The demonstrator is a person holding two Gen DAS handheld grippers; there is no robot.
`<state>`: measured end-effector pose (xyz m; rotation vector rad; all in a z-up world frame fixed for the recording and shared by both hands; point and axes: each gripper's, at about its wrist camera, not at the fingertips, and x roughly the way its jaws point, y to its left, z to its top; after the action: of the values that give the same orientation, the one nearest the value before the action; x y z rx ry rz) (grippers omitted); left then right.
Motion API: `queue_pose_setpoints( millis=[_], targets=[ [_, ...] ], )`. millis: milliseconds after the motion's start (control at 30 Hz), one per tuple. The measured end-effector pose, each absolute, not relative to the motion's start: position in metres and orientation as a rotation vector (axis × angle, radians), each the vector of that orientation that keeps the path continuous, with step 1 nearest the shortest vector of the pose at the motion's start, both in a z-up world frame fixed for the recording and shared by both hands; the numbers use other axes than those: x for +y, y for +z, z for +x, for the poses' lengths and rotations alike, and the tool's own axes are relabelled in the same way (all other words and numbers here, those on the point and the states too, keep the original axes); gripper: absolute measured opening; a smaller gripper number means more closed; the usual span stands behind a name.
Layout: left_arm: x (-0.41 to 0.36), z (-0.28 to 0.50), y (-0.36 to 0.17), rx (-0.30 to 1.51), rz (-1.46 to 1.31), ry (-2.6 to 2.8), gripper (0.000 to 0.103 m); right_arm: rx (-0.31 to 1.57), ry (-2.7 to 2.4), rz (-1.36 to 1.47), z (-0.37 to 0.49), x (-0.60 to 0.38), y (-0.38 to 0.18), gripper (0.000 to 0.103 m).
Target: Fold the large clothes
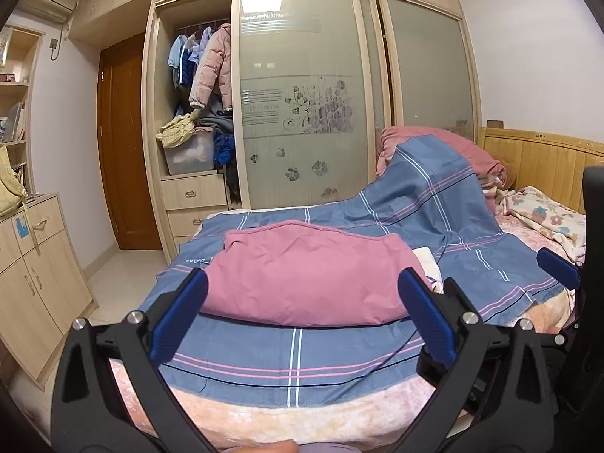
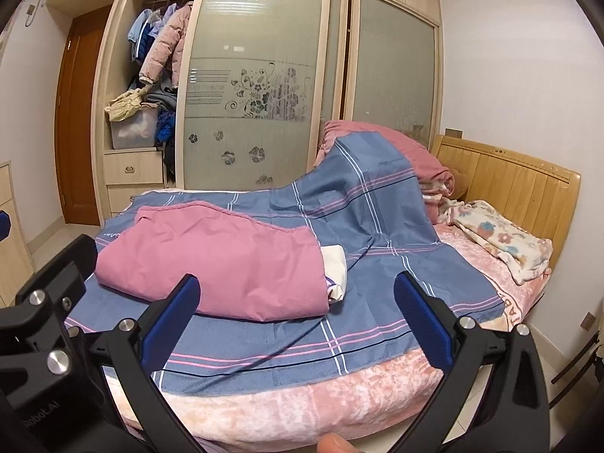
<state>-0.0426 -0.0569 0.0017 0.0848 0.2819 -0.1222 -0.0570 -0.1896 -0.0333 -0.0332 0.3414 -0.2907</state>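
Both grippers, left gripper (image 1: 302,313) and right gripper (image 2: 298,313), are wide open, holding nothing. Just ahead lies the pink cloth (image 1: 313,275) on the blue sheet (image 1: 294,355). Grab its near corners evenly.

Left gripper (image 1: 302,305) fingers spread wide, right gripper (image 2: 296,307) likewise, both empty

The pink quilt (image 1: 309,275) covers part of the blue sheet (image 1: 287,355) and most of a white cloth (image 2: 334,271) at its right end. The sheet drapes over a pink bundle (image 2: 400,151) near the headboard (image 2: 521,185), hiding its lower part. Lettering on the sheet's far left edge is too small to read. A fingertip (image 2: 334,444) is cut off by the right view's bottom edge. Frosted doors (image 1: 302,94) blur the wardrobe's contents.
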Motion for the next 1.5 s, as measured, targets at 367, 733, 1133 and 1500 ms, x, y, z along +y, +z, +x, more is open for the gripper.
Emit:
queue_pose_setpoints(
  millis=[367, 733, 1133, 1500],
  targets=[
    [-0.055, -0.042, 0.005, 0.279, 0.079, -0.110, 0.101, 0.347, -0.269, -0.034, -0.063, -0.181, -0.037, 0.102],
    [-0.053, -0.041, 0.002, 0.290, 0.081, -0.106, 0.101, 0.356, -0.258, -0.023, -0.064, -0.181, -0.039, 0.102],
    [-0.053, -0.039, 0.000, 0.297, 0.072, -0.110, 0.101, 0.362, -0.253, -0.024, -0.064, -0.179, -0.039, 0.102],
    [-0.053, -0.040, -0.005, 0.307, 0.071, -0.115, 0.101, 0.363, -0.252, -0.021, -0.064, -0.179, -0.040, 0.102]
  ],
)
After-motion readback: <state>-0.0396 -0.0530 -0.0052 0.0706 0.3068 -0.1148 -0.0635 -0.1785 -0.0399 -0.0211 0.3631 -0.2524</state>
